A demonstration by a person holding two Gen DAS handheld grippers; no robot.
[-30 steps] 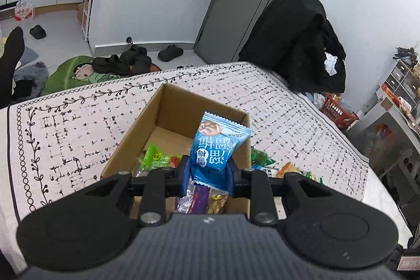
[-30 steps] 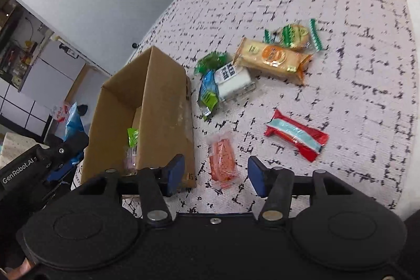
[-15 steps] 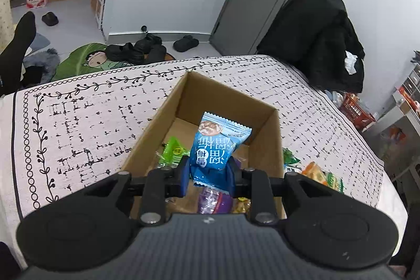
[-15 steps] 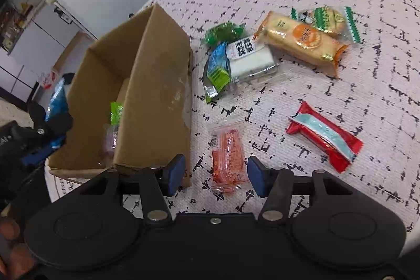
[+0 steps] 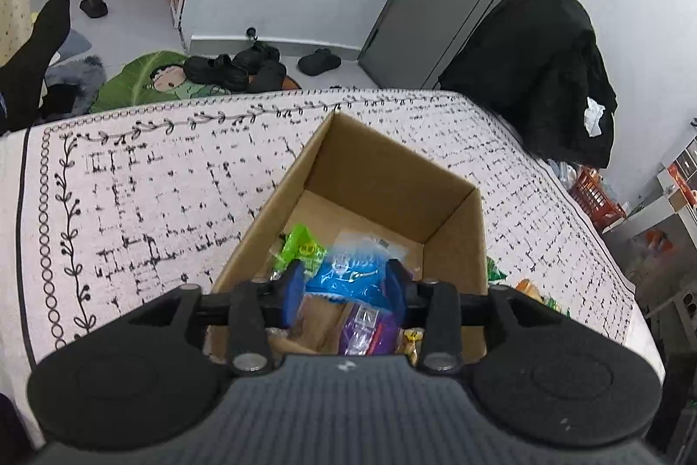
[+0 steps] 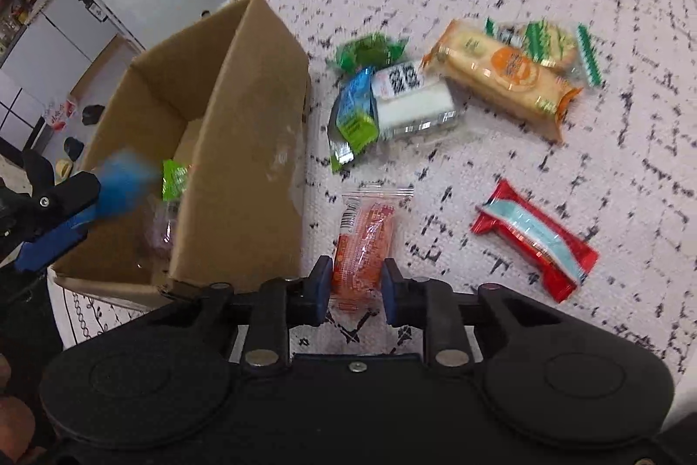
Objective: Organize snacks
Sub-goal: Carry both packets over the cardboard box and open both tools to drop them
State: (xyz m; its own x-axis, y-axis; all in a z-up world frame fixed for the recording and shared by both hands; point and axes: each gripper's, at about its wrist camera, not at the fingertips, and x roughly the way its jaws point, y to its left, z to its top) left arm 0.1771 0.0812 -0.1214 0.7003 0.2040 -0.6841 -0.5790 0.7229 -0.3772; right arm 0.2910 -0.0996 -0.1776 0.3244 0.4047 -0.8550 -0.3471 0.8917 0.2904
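Observation:
A cardboard box (image 5: 453, 225) stands open on the patterned cloth and holds several snacks. My left gripper (image 5: 344, 286) is open over the box's near end. A blue snack packet (image 5: 348, 273), blurred, lies loose between its fingers, dropping into the box; it also shows in the right wrist view (image 6: 124, 181). My right gripper (image 6: 352, 286) is closed around the near end of an orange snack packet (image 6: 363, 242) lying on the cloth right of the box (image 6: 244, 168).
On the cloth right of the box lie a red bar (image 6: 536, 238), an orange cracker pack (image 6: 505, 77), a white pack (image 6: 414, 103), a green-blue pack (image 6: 353, 116), a green candy (image 6: 370, 51) and a green-striped pack (image 6: 553, 46). A black coat on a chair (image 5: 540, 72) stands beyond.
My left gripper opened and let go of the blue packet, which tips down into the box. My right gripper moved down onto the orange packet and closed around it.

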